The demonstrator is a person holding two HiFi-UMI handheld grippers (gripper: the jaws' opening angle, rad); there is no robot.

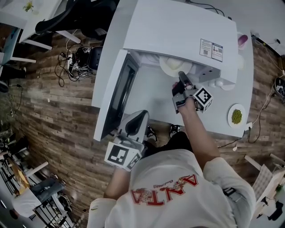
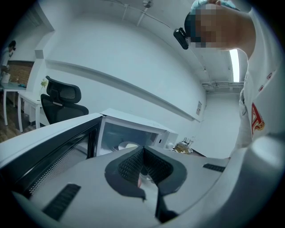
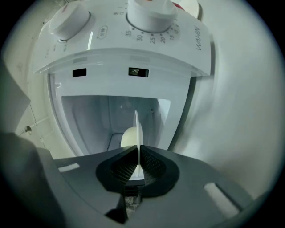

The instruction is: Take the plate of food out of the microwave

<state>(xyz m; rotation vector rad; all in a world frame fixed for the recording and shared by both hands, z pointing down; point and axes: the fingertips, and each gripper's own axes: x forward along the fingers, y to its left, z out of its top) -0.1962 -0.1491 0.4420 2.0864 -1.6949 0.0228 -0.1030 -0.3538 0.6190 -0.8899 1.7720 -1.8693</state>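
The white microwave (image 1: pixel 178 31) stands on a white table with its door (image 1: pixel 113 93) swung open to the left. A white plate (image 1: pixel 176 66) sits at the mouth of the cavity. My right gripper (image 1: pixel 182 81) reaches into the opening and is shut on the plate's near rim. In the right gripper view the plate (image 3: pixel 138 127) stands edge-on between the pads of my right gripper (image 3: pixel 139 149), and a pale lump of food (image 3: pixel 128 137) lies on it. My left gripper (image 1: pixel 136 122) hangs by the door's lower edge, its pads touching with nothing between them. In the left gripper view my left gripper (image 2: pixel 143 151) points toward the cavity.
A small plate with green food (image 1: pixel 236 116) lies on the table's right corner, and a pink item (image 1: pixel 242 41) sits beyond the microwave. The microwave's dials (image 3: pixel 149 13) are on its right panel. An office chair (image 1: pixel 67 18) and cables (image 1: pixel 71 62) stand on the wooden floor at left.
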